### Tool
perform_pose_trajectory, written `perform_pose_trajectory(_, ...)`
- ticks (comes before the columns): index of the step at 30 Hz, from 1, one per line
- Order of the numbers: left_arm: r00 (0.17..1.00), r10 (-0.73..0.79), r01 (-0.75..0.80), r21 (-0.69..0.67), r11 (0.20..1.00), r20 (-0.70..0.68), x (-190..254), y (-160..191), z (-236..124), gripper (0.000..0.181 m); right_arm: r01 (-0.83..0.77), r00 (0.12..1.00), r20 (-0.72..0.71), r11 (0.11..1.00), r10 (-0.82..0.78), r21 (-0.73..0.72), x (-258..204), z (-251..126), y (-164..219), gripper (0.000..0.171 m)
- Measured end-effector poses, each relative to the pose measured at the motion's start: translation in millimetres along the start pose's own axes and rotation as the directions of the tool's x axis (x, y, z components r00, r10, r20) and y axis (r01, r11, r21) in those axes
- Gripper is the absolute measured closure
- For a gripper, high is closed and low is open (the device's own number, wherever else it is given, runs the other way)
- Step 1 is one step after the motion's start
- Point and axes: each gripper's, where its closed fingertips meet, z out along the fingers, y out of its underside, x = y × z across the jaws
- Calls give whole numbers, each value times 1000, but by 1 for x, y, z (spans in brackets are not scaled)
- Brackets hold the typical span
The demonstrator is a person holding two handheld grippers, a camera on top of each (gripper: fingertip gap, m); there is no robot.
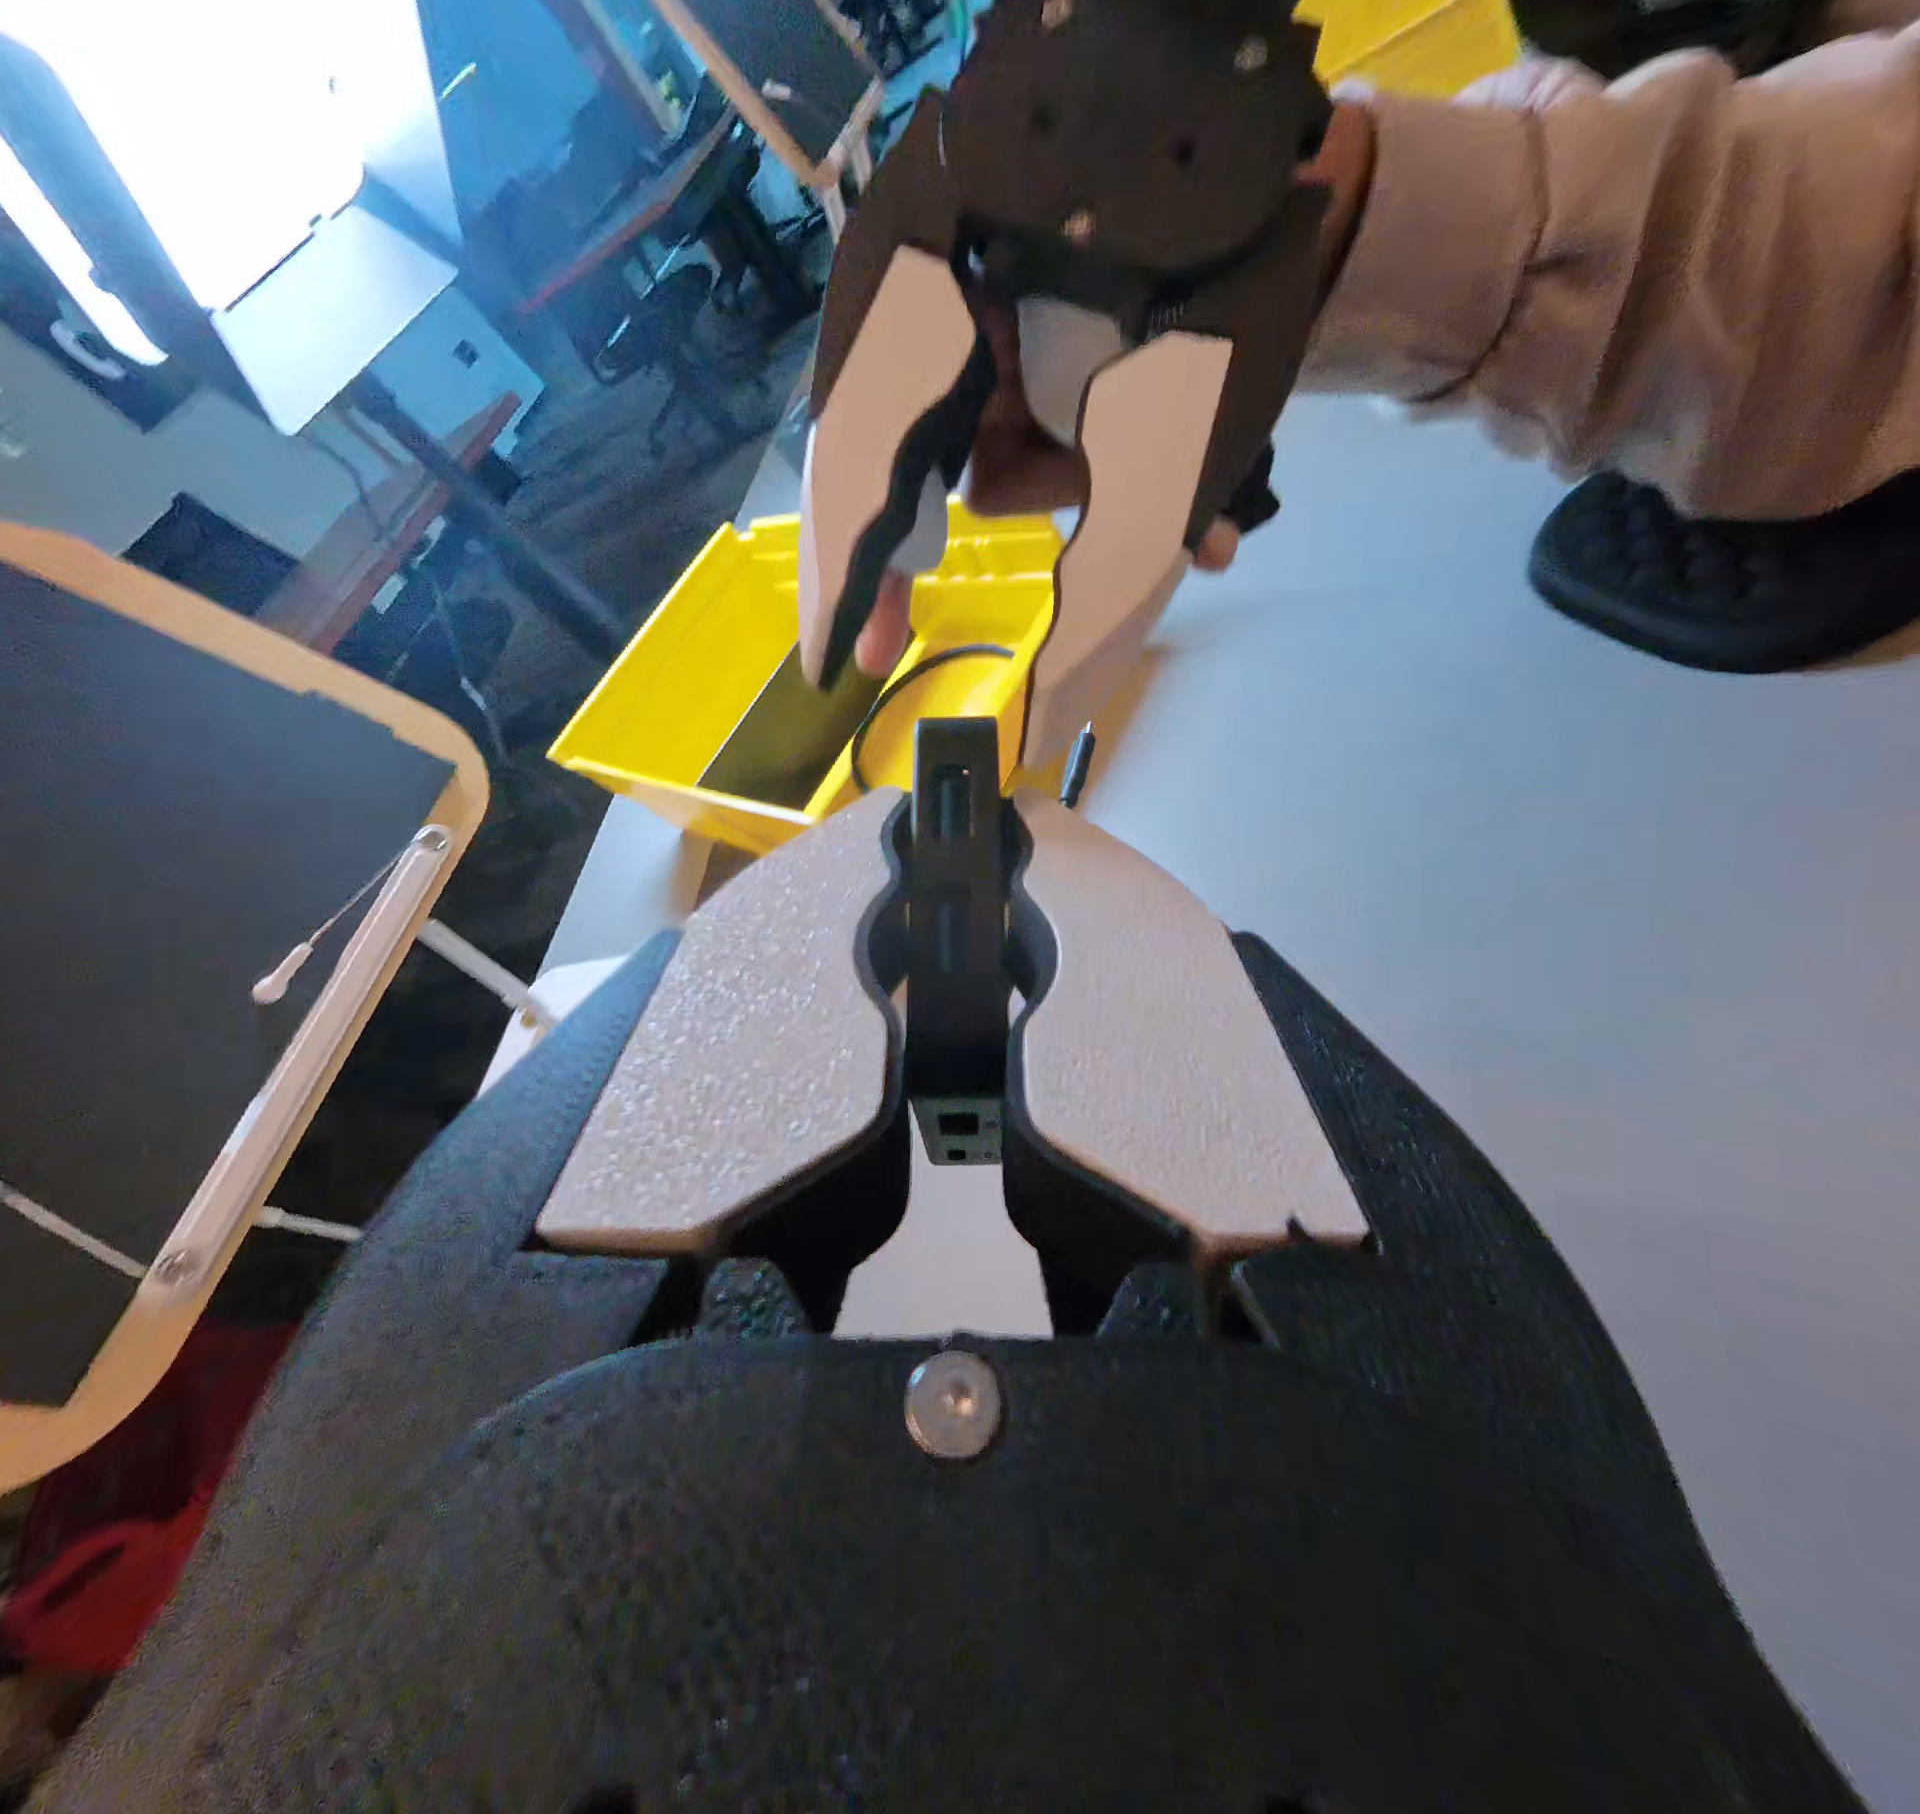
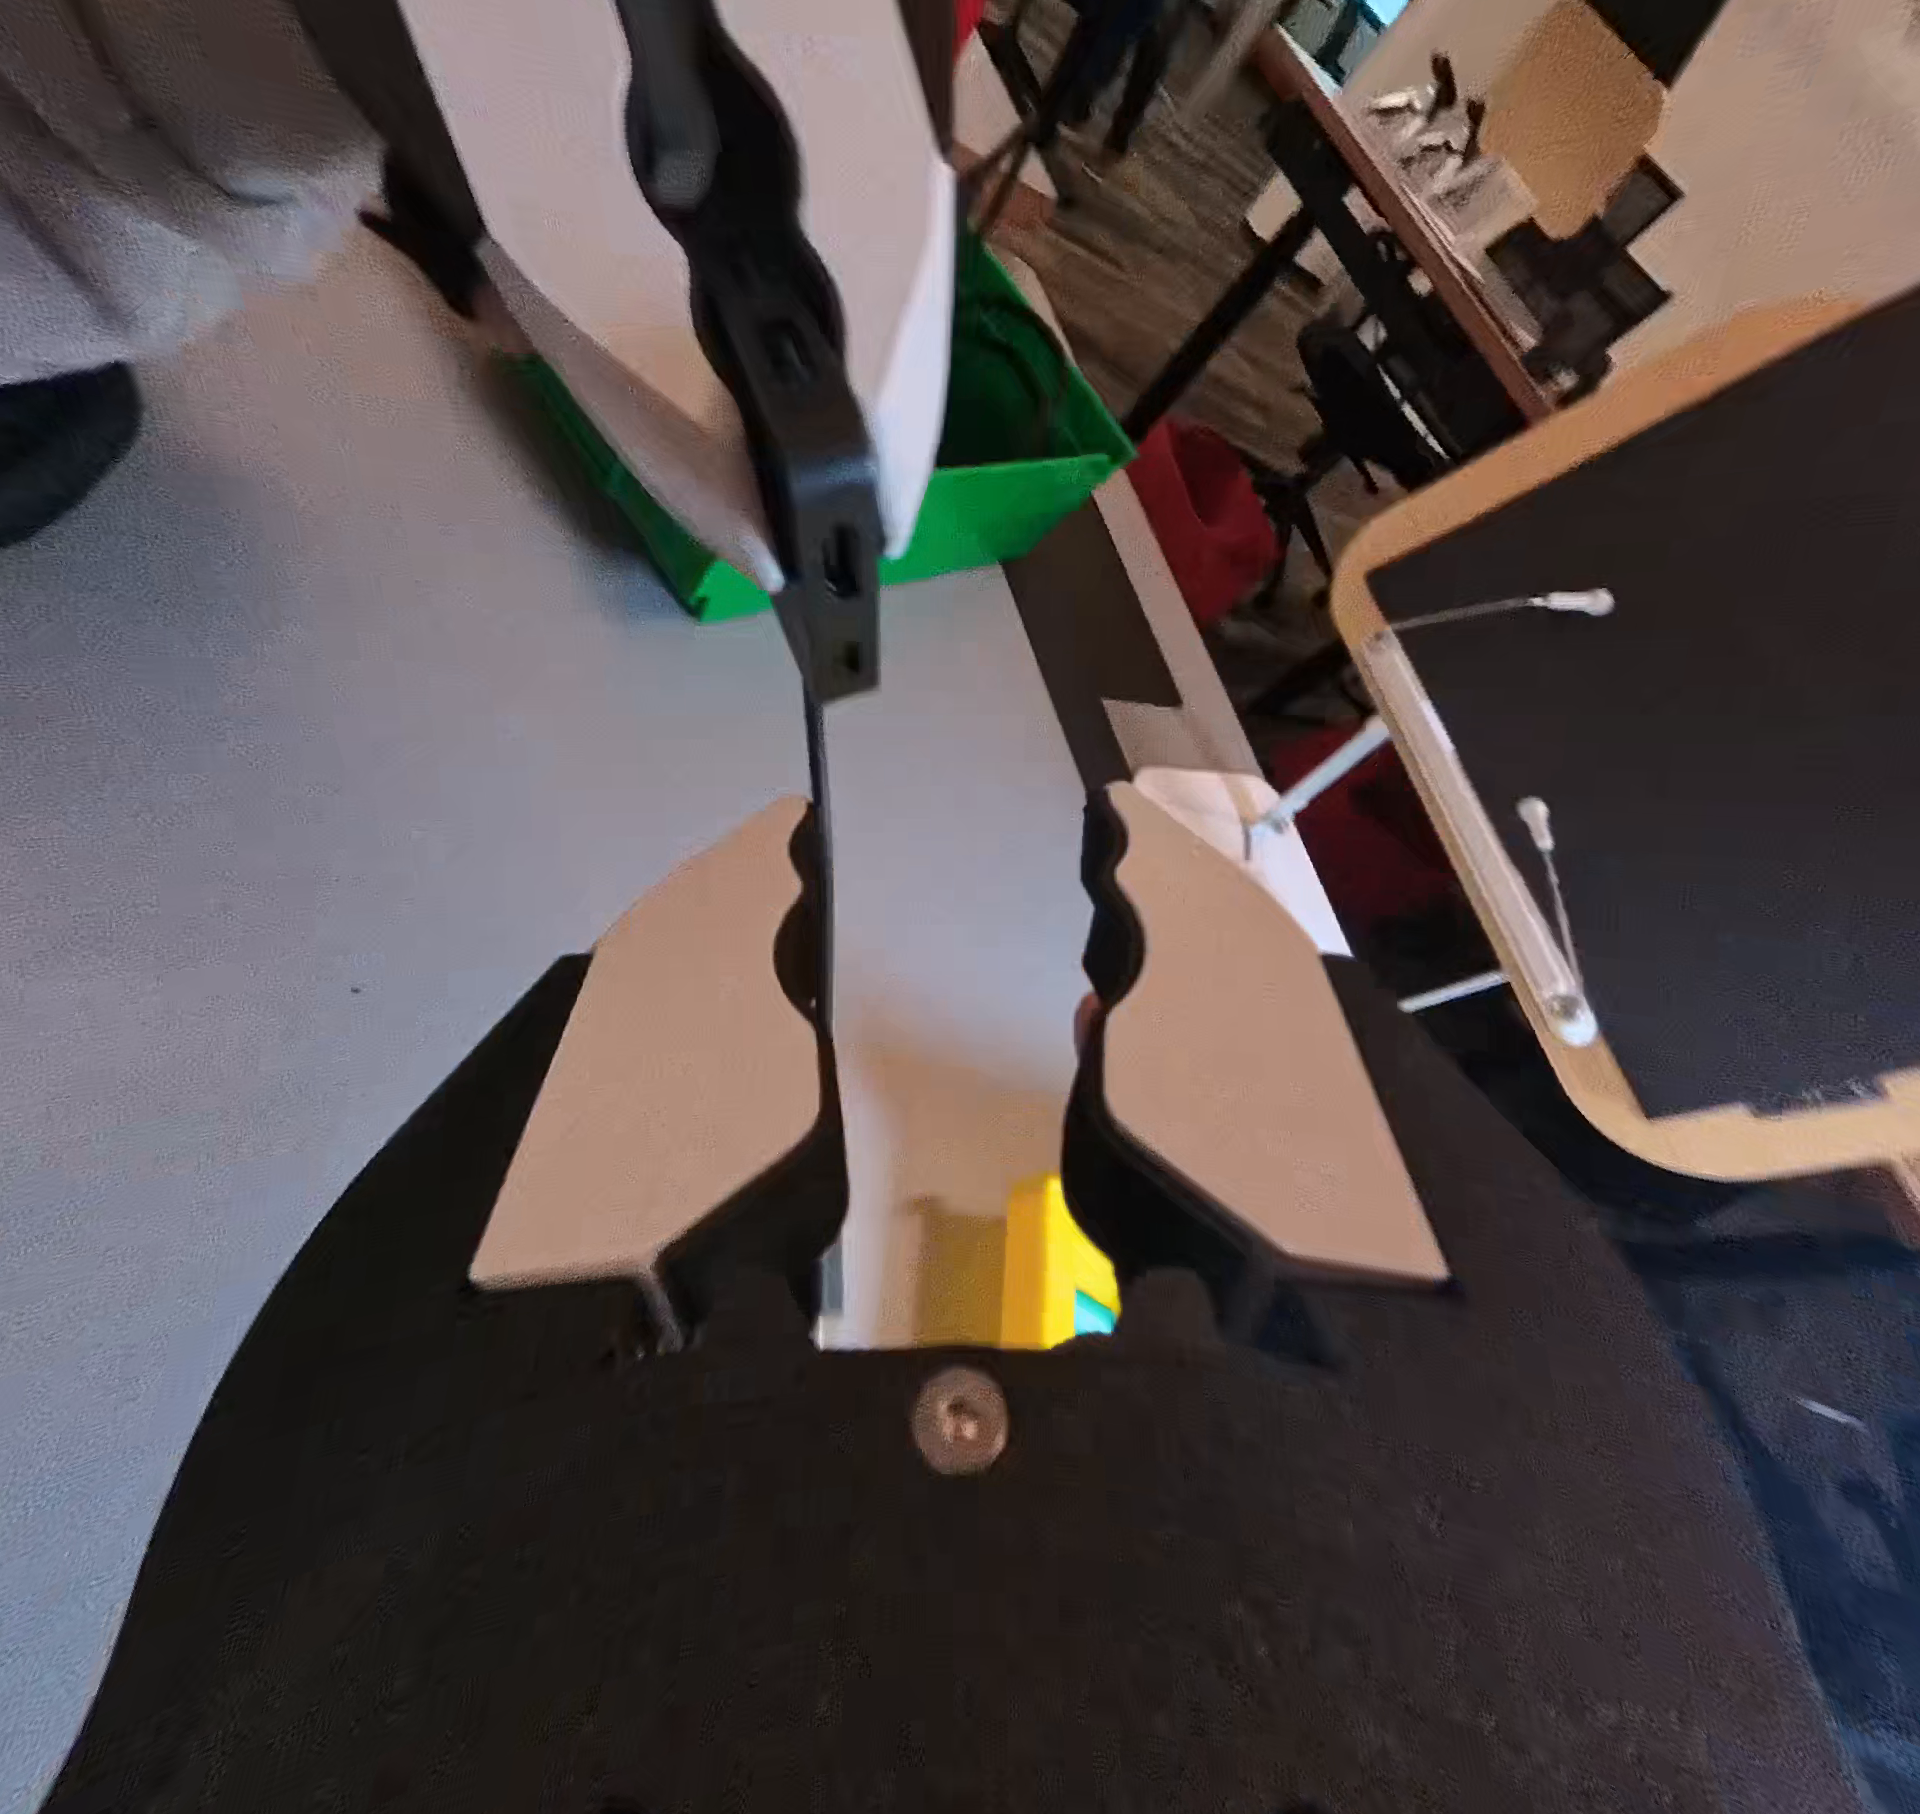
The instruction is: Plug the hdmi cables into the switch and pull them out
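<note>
My left gripper (image 1: 954, 814) is shut on the black HDMI switch (image 1: 951, 943) and holds it on edge above the grey table (image 1: 1455, 1037). A thin black cable (image 1: 925, 673) loops from the switch's far end over the yellow bin (image 1: 675, 684), and its connector (image 1: 1078, 762) hangs by the bin. My right gripper (image 2: 951, 808) is open and empty. The thin cable (image 2: 823, 881) runs down past its left finger. In the right wrist view the switch (image 2: 826, 507) shows its ports, clamped in the left gripper (image 2: 836, 559). The right gripper (image 1: 940, 715) faces the left one over the bin.
A green bin (image 2: 997, 517) stands at the table's edge behind the left gripper. More yellow bins (image 1: 1403, 8) sit at the back. A black chair with a wooden rim (image 1: 208, 933) stands beside the table. A person's sleeve (image 1: 1610, 258) and a dark object (image 1: 1714, 580) are at the right.
</note>
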Motion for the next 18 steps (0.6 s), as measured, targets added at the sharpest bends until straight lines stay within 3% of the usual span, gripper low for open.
perform_pose_trajectory(1, 1000, -1, 2, 41, 999, -27, 6, -8, 2, 167, 21, 999, 29, 1000, -21, 22, -11, 6, -7, 126)
perform_pose_trajectory(4, 998, 6, 1, 114, 993, -61, 14, -22, 5, 167, 94, 994, 43, 991, -98, 94, -27, 16, -18, 150)
perform_pose_trajectory(9, 1000, 9, -9, 107, 994, -3, 4, -23, -2, 160, 107, 994, 16, 991, -109, 85, -15, 7, -13, 156)
perform_pose_trajectory(14, 980, -106, 72, 200, 977, 166, -39, -28, -33, 150, 64, 959, -264, 985, -105, -160, 85, -30, 48, 156)
perform_pose_trajectory(18, 958, -155, 98, 236, 967, 239, -57, -25, -48, 152, 21, 914, -348, 882, -207, -471, 177, -39, 125, 156)
